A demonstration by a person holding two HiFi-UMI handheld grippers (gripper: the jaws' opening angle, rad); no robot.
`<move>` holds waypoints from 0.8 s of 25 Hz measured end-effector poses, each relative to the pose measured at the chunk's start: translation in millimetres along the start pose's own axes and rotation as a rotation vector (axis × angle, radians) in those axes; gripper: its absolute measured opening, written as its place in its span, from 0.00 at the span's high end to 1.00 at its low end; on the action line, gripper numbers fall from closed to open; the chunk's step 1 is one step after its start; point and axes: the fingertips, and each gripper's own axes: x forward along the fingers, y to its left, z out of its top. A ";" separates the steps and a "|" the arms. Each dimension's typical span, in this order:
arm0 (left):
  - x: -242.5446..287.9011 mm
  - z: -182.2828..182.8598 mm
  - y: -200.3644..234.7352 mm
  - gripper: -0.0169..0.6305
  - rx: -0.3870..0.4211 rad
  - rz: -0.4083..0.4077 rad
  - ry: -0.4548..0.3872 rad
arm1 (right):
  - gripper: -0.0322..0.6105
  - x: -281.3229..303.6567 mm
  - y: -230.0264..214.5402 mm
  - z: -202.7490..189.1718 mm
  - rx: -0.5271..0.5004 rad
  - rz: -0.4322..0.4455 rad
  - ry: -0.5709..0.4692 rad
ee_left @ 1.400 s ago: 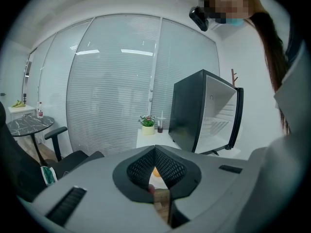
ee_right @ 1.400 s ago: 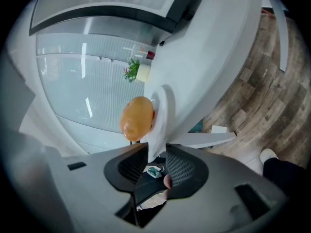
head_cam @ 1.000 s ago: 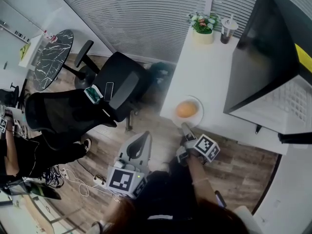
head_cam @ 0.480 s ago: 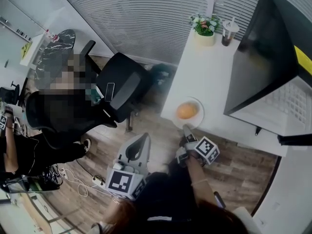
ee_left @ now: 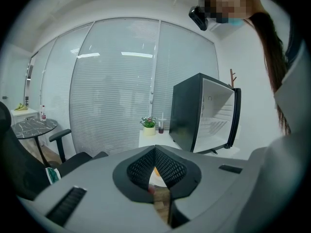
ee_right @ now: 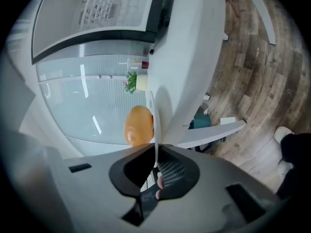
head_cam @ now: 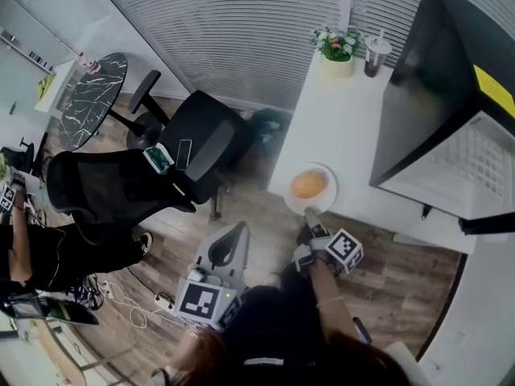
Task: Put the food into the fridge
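Lying on a shallow white round plate (head_cam: 327,199): an orange-brown, smooth, rounded piece of food (head_cam: 306,183), near the front edge of a long white table (head_cam: 338,119). In the right gripper view, same food (ee_right: 139,125) just beside the jaws, plate rim (ee_right: 151,106) running edge-on straight into them.

Right gripper (head_cam: 310,215) at the plate's near edge, pinching its rim; jaws just now closing, thin white rim caught between the pads (ee_right: 156,152).

Left gripper (head_cam: 238,227) low and to the left, off the table and well apart from the plate, over the wood-plank floor (head_cam: 402,280); jaws pressed together at the tips, nothing held between them (ee_left: 155,150).

Farther along the table, to the right: a black compact fridge (head_cam: 451,79) with its door swung open, white interior and wire shelf exposed, also seen from the left gripper view (ee_left: 194,110). At the table's far end, a small potted plant with pink and white flowers (head_cam: 338,43) and, just beside it, a dark drink cup with a straw (head_cam: 376,52). Left of the table, a black office chair (head_cam: 193,147) against pale horizontal blinds (head_cam: 241,30).
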 end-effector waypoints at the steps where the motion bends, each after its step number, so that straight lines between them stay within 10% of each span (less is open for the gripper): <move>1: -1.5 -0.3 -0.2 0.95 0.003 -0.002 -0.001 | 0.93 -0.6 0.1 -0.6 -0.001 0.011 -0.003; 20: -48.1 -0.9 -1.3 0.95 0.038 -0.082 -0.060 | 0.93 -35.9 26.7 -27.4 0.003 0.099 -0.066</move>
